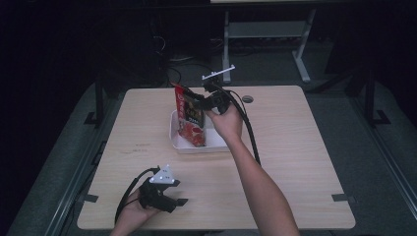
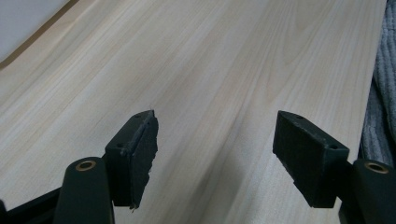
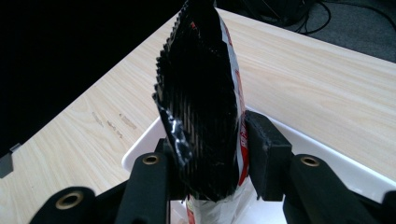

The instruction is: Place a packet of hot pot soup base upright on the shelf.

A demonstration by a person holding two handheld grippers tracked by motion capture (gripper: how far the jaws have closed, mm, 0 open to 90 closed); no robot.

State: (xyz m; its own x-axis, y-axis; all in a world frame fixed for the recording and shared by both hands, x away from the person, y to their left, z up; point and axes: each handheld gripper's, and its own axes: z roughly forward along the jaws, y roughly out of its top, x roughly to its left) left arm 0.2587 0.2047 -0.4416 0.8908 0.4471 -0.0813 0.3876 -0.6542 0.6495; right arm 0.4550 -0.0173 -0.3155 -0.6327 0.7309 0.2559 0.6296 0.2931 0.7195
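A red and black snack bag (image 1: 189,118) stands upright over a white tray (image 1: 174,132) at the middle of the table. My right gripper (image 1: 200,104) is shut on the bag near its top; in the right gripper view both jaws press the bag (image 3: 205,107) from either side, with the tray rim (image 3: 140,149) below. My left gripper (image 1: 179,201) rests low at the table's front left, held in a hand. It is open, its two pads (image 2: 140,149) wide apart over bare wood, nothing between them.
The wooden table (image 1: 295,147) has free room on its right half and along the front. A round cable hole (image 1: 247,99) sits near the back edge. Cables trail from both grippers. Table legs and dark floor lie beyond the far edge.
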